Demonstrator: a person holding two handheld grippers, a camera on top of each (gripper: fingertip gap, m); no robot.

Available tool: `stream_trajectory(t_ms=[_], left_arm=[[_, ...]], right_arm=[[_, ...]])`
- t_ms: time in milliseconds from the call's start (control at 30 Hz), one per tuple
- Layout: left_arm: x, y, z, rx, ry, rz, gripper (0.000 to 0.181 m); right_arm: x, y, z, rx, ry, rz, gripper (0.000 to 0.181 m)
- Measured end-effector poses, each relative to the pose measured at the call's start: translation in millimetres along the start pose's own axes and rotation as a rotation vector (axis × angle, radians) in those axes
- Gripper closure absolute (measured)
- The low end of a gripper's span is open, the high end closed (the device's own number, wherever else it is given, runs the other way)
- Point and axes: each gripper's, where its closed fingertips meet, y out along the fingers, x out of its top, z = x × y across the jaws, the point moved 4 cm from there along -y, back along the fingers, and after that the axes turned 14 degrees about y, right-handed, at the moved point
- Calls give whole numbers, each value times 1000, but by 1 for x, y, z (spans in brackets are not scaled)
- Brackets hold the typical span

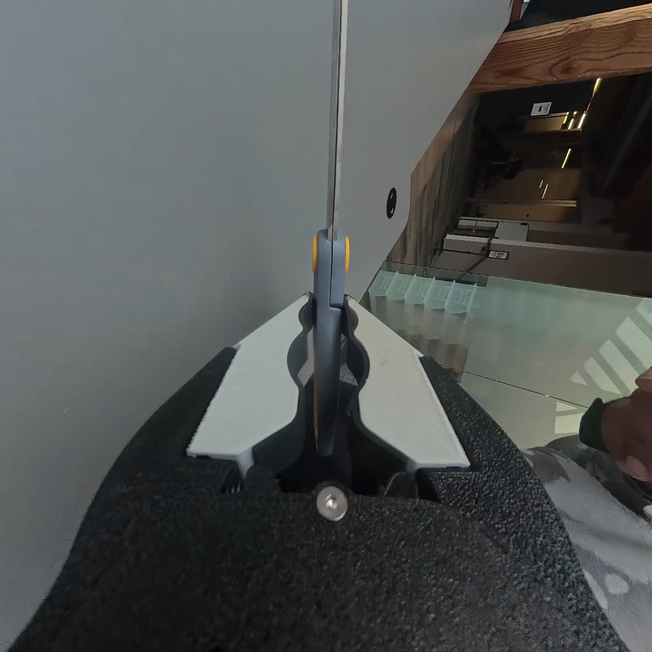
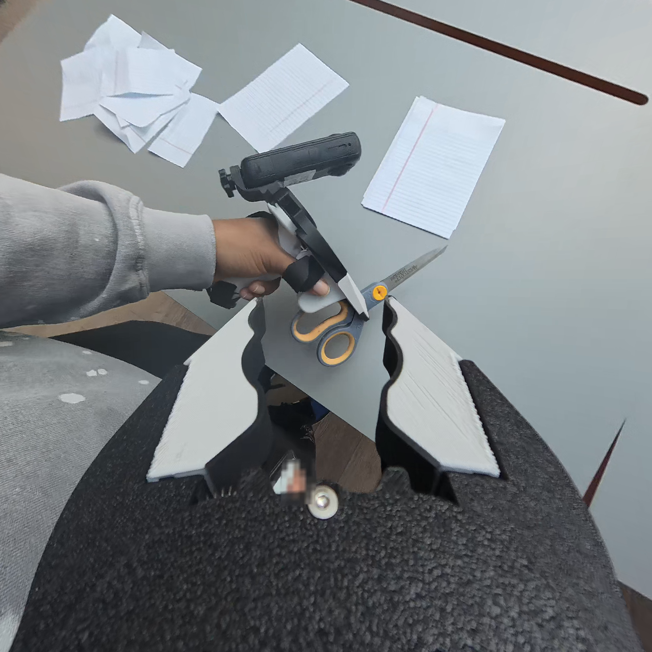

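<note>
The left hand-held gripper [image 1: 328,300] clamped the grey-and-orange-handled steel scissors [image 2: 356,310] above the grey bench [image 2: 529,317], seemingly lifted clear; the right hand-held gripper [image 2: 323,303] gaped empty near lined white paper sheets [image 2: 434,165].

Soft even daylight, fisheye-warped edges, slight blur

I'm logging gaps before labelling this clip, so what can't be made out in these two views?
- Left wrist view: scissors blade tip is cut off by the top edge.
- Right wrist view: the left gripper fingers cover part of the scissors' handles.
- Right wrist view: pile of paper scraps overlaps, so the count is unclear.
- Right gripper: open, holding nothing.
</note>
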Motion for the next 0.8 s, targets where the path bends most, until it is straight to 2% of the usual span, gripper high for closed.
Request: stream_trajectory(t_ms=[67,167,267,333,400,500,600,733,800], left_arm=[[5,17,9,23,-32,12,168],[8,26,21,81,-15,37,164],[9,19,25,112,8,5,141],[11,6,25,144,35,-61,121],[9,-13,23,183,73,-124,112],[4,-55,17,258,133,-270,108],[-8,-114,12,388,181,-424,108],[-42,-210,17,632,175,-627,105],[-66,-255,22,748,131,-698,99]], right_arm=[[-7,-4,-8,-18,26,19,114],[-12,-9,-16,-34,52,31,115],[-15,-7,-19,-34,67,42,116],[-15,-2,-18,-26,68,47,116],[-13,4,-16,-17,55,53,116],[-9,13,-10,5,34,62,116],[-2,21,-5,13,-2,56,115],[10,33,7,27,-45,18,108],[15,42,15,22,-67,-1,96]])
